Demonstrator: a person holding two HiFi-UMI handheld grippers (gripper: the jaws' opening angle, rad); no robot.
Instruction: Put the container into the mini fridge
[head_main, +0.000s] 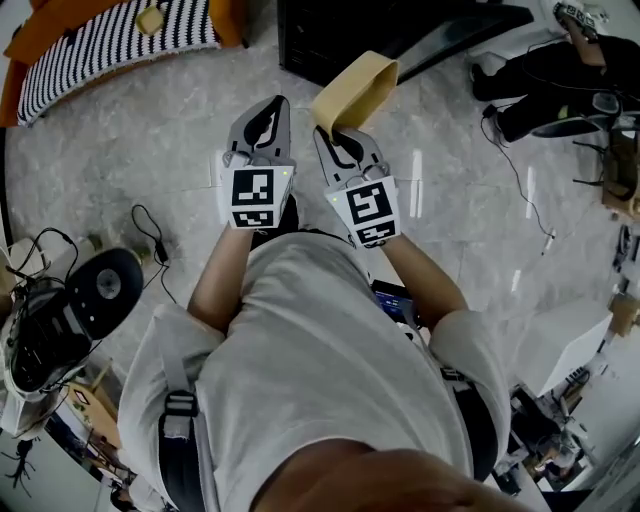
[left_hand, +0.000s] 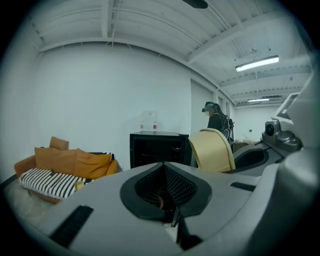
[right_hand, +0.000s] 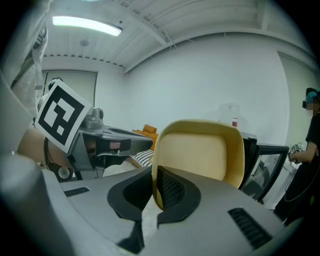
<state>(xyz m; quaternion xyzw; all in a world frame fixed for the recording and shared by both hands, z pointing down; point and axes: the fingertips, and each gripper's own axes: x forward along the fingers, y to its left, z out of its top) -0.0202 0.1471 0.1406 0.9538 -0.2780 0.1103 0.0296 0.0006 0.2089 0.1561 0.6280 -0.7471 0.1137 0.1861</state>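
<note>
right gripper (right_hand: 155, 194) fingers clenched on the rim of the pale yellow rounded plastic container (right_hand: 200, 156), which is held upright in the air above the grey marble floor (head_main: 150, 140). left gripper (left_hand: 164, 186) beside it, fingers pressed together, empty. black mini fridge (left_hand: 155, 148) stands ahead against the white wall.

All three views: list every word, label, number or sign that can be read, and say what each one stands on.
No readable words or numbers in any view.
Marker cube on the left gripper, and its twin on the right gripper: black-and-white square patterns only, no letters.
Bottles on top of the mini fridge: labels too small to read.
</note>
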